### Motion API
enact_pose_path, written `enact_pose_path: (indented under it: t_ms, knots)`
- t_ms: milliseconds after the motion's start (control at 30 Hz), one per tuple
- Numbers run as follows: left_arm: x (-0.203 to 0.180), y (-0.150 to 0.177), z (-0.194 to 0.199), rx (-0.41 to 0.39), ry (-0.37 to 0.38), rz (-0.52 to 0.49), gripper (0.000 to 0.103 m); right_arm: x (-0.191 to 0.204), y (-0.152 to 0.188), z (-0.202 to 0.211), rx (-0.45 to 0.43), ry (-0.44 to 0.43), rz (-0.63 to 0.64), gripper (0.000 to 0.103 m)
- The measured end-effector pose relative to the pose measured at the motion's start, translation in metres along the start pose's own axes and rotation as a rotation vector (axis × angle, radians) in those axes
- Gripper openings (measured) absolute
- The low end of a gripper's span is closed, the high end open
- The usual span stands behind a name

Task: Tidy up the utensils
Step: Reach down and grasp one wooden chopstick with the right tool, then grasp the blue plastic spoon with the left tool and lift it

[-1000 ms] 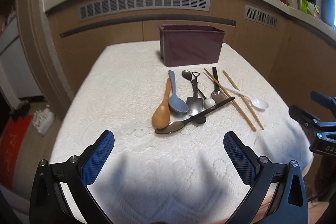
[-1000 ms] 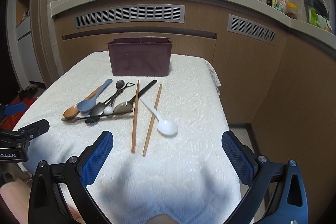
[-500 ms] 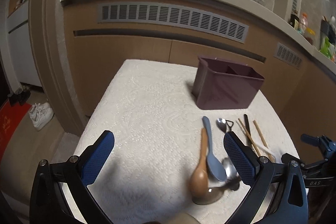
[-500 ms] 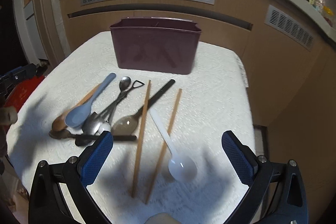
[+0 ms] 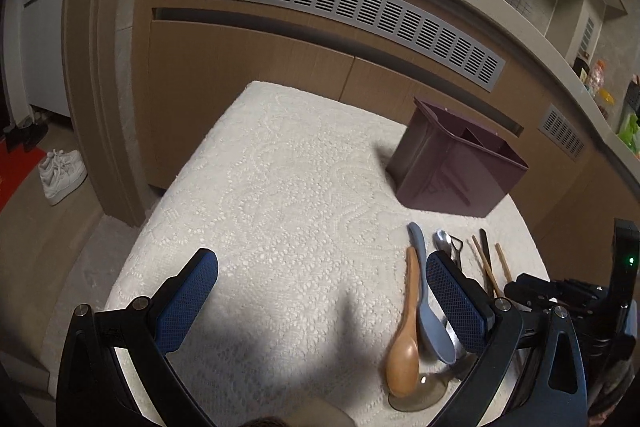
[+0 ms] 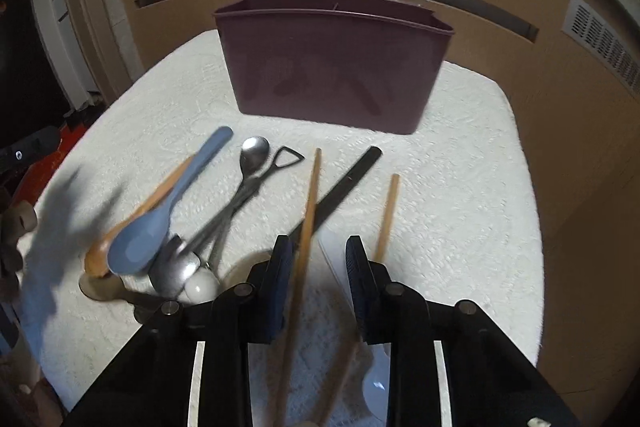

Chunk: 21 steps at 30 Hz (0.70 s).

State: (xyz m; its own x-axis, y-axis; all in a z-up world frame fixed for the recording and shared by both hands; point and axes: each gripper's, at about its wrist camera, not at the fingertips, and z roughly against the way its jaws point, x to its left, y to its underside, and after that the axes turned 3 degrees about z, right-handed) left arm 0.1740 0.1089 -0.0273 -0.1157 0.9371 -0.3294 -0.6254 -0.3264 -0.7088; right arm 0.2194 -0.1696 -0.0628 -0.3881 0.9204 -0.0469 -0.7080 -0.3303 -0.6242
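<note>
A dark purple utensil bin [image 6: 332, 67] stands at the back of the white cloth-covered table [image 6: 472, 195]; it also shows in the left wrist view [image 5: 456, 167]. Before it lie a blue spoon [image 6: 160, 223], a wooden spoon [image 5: 404, 339], metal spoons [image 6: 248, 179], a black-handled utensil [image 6: 344, 183], two wooden chopsticks [image 6: 310, 199] and a white spoon [image 6: 376, 383]. My right gripper [image 6: 318, 259] is low over the table, jaws narrowed around the left chopstick and the white spoon's handle, a gap still showing. My left gripper [image 5: 320, 291] is open and empty, left of the pile.
Wooden cabinets with grey vent grilles [image 5: 360, 15] stand behind the table. White shoes [image 5: 60, 171] and a red mat lie on the floor at the left. The table's left half [image 5: 260, 187] is bare cloth.
My right gripper has dropped down to the chopsticks and its jaws have closed most of the way. My left gripper has swung left, away from the pile, and stays open.
</note>
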Motion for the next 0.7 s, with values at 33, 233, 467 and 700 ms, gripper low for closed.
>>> enact_pose_path:
  t_ms: [33,233,467,700]
  knots:
    - [0.000,0.000,0.000,-0.008,-0.006,0.005,0.103,0.000,-0.003,-0.002,-0.014,0.003,-0.006,0.026]
    - [-0.008,0.004,-0.005,0.059,0.009,-0.044,0.103,0.005,-0.024,-0.031,-0.002,0.014,0.009,0.021]
    - [-0.018,0.008,-0.004,0.072,-0.056,-0.094,0.103,0.003,-0.028,-0.040,0.024,0.039,0.038,0.006]
    - [-0.041,0.033,-0.007,0.141,0.020,-0.179,0.103,-0.020,0.005,0.009,-0.035,0.037,-0.030,0.006]
